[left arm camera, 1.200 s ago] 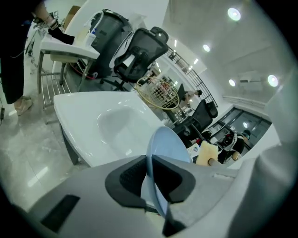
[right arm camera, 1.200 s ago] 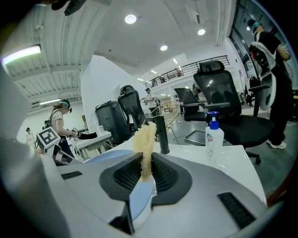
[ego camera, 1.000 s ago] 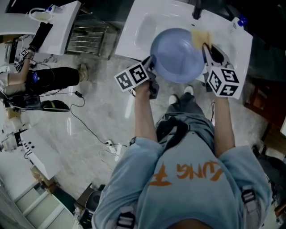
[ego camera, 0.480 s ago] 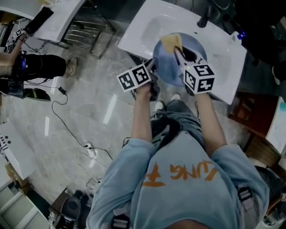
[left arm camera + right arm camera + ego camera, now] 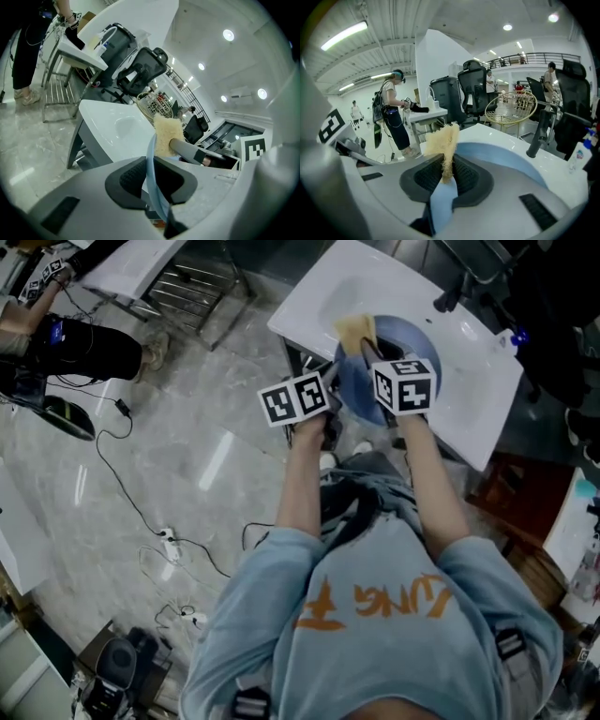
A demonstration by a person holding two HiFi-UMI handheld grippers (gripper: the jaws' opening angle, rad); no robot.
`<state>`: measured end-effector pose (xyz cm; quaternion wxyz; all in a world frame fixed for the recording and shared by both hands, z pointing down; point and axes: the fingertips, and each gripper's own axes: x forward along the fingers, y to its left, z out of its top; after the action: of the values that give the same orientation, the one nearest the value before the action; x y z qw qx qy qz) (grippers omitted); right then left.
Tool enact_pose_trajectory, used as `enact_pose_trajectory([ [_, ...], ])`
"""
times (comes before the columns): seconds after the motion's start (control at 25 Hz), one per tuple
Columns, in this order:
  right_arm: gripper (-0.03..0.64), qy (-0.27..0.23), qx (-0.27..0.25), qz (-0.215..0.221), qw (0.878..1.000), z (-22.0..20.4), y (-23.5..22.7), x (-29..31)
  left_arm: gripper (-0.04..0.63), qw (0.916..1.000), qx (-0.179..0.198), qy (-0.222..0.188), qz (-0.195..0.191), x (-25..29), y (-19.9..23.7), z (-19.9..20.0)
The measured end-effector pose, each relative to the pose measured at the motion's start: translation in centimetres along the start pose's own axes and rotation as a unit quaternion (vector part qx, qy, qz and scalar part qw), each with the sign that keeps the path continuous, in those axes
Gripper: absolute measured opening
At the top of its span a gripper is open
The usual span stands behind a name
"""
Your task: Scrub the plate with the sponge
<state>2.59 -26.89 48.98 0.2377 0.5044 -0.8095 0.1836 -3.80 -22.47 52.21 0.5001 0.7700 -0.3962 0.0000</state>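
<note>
Stands at the front edge of the white sink [image 5: 469, 381], a gripper in each hand. Holds the blue plate [image 5: 354, 390] above the sink's bowl with the left gripper [image 5: 328, 399]. Clenches those jaws on the plate's thin rim, on the side nearest the sink's front edge, one ribbed pad on each face. Grasps the yellow sponge [image 5: 443, 140] with the right gripper [image 5: 368, 351], jaws closed on the sponge's lower part, the frayed upper part standing out beyond the pads. Shows a pale blue strip [image 5: 440, 201] under the sponge between the same pads; cannot tell what. Brings the sponge to the plate's rim on the side toward the sink's left end; cannot tell whether pressed on the plate or just beside it. Behind the plate, at the sink's back edge, a black faucet [image 5: 448, 298]; near the sink's right back corner, a bottle [image 5: 511, 337] with a blue cap. Well apart from the sink, off its left end, another person [image 5: 66, 348] on the pale floor [image 5: 187, 456], with cables [image 5: 141, 493] trailing across it. Beyond the sink's back, black office chairs [image 5: 474, 89].
</note>
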Motion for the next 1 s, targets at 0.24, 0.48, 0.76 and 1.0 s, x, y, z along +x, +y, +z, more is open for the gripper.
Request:
enact_pose_trajectory([
  [0.24, 0.058, 0.032, -0.075, -0.048, 0.996, -0.8, -1.6, 0.3, 0.046, 0.9997, 0.002, 0.017, -0.019, 0.0, 0.1, -1.2],
  [0.48, 0.058, 0.054, -0.058, -0.110, 0.991, -1.3, -5.4, -1.1, 0.052, 0.9990, 0.006, 0.023, -0.037, 0.3, -0.5, -1.1],
  [0.76, 0.057, 0.058, -0.022, -0.189, 0.980, -2.2, -10.8, -4.5, 0.052, 0.9986, 0.005, 0.024, -0.046, 1.0, -1.0, -1.0],
  [1.0, 0.057, 0.079, 0.005, -0.233, 0.969, -5.0, -14.1, -7.4, 0.054, 0.9989, 0.005, 0.025, -0.041, 1.6, -0.8, -1.2],
])
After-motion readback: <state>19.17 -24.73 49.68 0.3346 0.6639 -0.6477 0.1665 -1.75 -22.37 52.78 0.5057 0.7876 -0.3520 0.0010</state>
